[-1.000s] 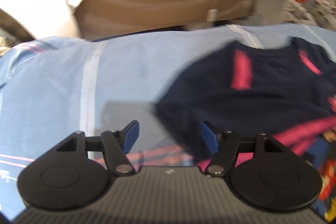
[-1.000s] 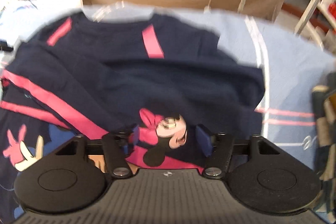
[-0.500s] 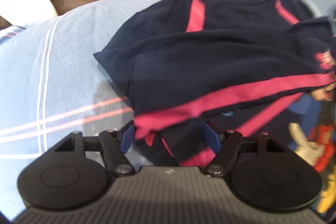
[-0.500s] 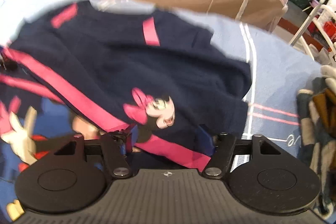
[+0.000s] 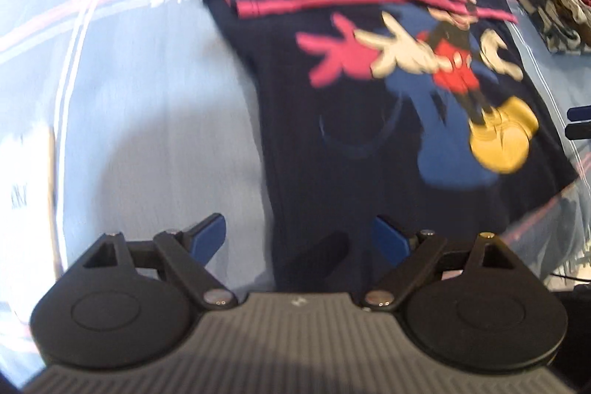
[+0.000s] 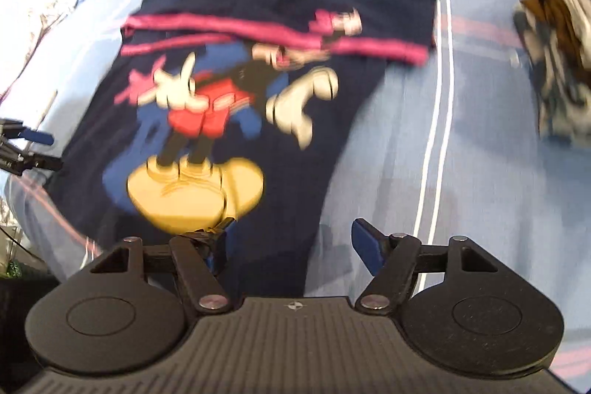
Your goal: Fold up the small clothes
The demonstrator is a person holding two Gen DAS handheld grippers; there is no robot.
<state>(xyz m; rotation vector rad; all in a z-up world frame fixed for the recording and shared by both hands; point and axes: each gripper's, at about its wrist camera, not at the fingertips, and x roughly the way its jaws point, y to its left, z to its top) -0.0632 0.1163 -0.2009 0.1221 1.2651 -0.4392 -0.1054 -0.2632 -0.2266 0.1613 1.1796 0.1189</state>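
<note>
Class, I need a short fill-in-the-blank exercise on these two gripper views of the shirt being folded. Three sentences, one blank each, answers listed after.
1. The navy shirt lies on a light ____ sheet with white stripes.
2. The cartoon figure's big shoes are ____.
3. Both sleeves, banded in ____, are folded across the shirt's chest.

Missing words: blue; yellow; pink
</note>
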